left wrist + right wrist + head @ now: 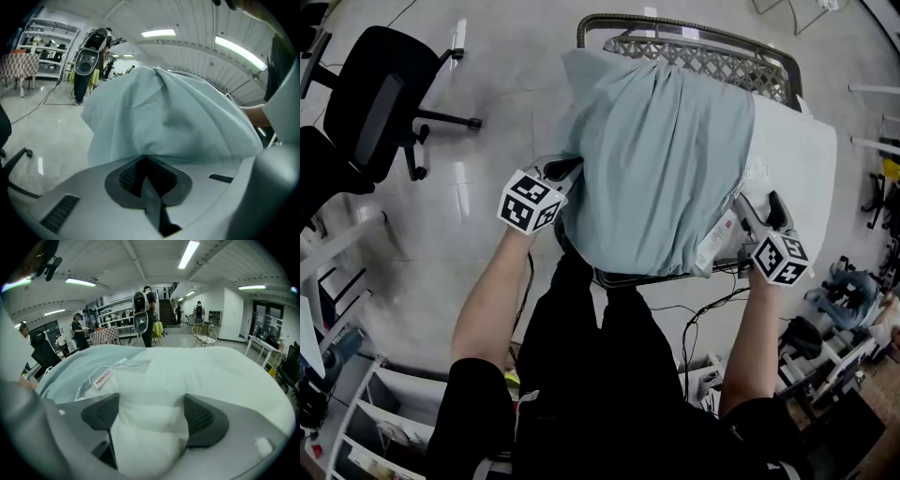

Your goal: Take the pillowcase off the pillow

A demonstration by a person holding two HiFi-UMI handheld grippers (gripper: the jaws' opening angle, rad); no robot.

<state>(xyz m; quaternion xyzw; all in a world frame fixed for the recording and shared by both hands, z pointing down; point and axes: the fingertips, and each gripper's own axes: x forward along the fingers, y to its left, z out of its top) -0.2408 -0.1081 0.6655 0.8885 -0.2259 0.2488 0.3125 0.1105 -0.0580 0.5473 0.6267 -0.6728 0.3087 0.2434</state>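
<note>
Head view showed the pillowcase (661,159) covering the left and centre of the pillow (797,155). The pillow's bare white end lay at the right of frame, and the whole rested on a lattice-backed chair (712,61).

Risks, as I judged them:
- The left hand-held gripper (145,157) held only a thin fold, so a hard pull could slip it free.
- The soft filling could squeeze out of the right hand-held gripper (151,413), letting the pillow travel with the case or drop off the chair.

Left jaws were closed together on the pale-blue fabric. Right jaws stood wide, both pads pressed into the bare pillow corner, beside its label (102,377).
</note>
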